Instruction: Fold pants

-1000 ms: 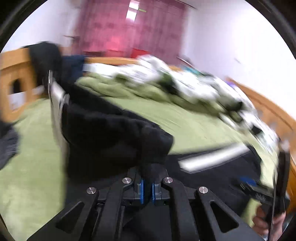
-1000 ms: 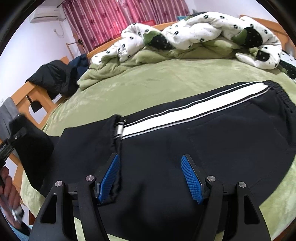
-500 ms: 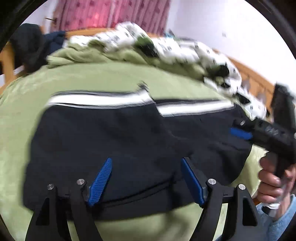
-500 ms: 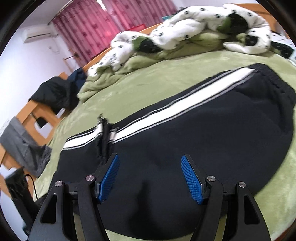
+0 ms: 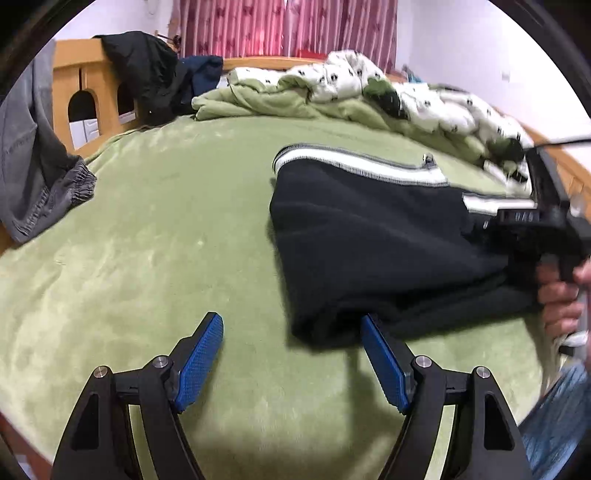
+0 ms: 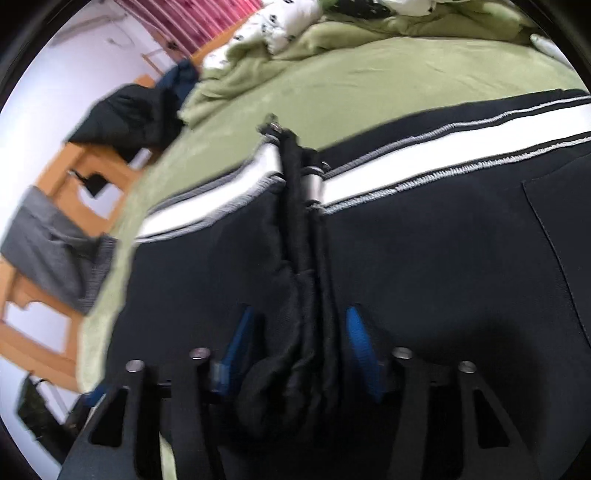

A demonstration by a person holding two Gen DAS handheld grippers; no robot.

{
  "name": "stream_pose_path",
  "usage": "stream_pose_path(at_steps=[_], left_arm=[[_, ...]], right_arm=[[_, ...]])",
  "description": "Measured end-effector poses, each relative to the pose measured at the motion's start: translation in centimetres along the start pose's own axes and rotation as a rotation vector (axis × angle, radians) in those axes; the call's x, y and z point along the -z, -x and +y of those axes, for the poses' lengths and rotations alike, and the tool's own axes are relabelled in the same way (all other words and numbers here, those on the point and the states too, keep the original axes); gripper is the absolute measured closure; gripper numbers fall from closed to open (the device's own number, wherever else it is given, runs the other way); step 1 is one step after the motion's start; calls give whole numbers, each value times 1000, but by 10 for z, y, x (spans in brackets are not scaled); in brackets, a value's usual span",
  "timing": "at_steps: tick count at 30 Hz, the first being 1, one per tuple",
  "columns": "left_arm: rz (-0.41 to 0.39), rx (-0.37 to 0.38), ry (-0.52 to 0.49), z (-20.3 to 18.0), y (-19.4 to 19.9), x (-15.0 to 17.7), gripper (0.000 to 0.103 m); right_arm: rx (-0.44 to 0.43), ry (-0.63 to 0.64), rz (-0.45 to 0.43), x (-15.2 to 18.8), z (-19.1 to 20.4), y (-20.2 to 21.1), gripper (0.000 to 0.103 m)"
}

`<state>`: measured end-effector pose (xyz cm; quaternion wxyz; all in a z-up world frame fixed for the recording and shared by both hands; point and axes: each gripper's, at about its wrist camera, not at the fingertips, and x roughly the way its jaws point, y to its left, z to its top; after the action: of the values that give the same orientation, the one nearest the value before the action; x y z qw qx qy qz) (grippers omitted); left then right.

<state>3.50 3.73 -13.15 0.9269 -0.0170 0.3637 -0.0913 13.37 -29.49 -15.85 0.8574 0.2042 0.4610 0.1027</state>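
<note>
Green plush bedding (image 5: 155,229) covers the bed, which serves as the reference for all positions below. Pink curtains (image 5: 280,26) hang beyond the far side of the bed, and a wooden bed frame (image 5: 88,88) borders it, with a black jacket (image 5: 144,74) draped over the frame and a grey garment (image 5: 33,155) hanging at the bed's edge. A rumpled white spotted duvet (image 5: 413,99) lies heaped along the far side of the bed.

Item 1: the black pants (image 5: 376,240), with a white side stripe (image 5: 354,162), lie folded on the bed toward its near edge, doubled over on themselves.

Item 2: the left gripper (image 5: 291,354) hovers low over the bed. Its 2 blue fingers (image 5: 201,354) stand well apart with only bare bedding between them; 1 fingertip sits just beside the near corner of the pants.

Item 3: the right gripper (image 6: 295,343) is positioned on the pants (image 6: 424,266) at a bunched ridge of black fabric near the fold. Its fingers (image 6: 360,347) are closing, with that ridge between them; the view is blurred, and contact of both pads with the fabric cannot be confirmed. The white stripe (image 6: 443,147) runs across beyond the ridge.

Item 4: a hand (image 5: 557,302) grips the right gripper's handle at the near edge of the bed.
</note>
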Motion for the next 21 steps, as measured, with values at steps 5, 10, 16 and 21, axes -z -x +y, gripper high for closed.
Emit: stream_pose_path(at_steps=[5, 10, 16, 21], left_arm=[[33, -5, -31, -16, -33, -8, 28], [31, 6, 7, -19, -29, -17, 37], [10, 30, -25, -23, -15, -17, 36], [62, -42, -47, -35, -34, -9, 36]], right_arm=[[-44, -44, -1, -3, 2, -6, 44], [-34, -4, -34, -8, 5, 4, 89], [0, 20, -196, -6, -22, 78, 90], [86, -13, -66, 1, -44, 36, 85]])
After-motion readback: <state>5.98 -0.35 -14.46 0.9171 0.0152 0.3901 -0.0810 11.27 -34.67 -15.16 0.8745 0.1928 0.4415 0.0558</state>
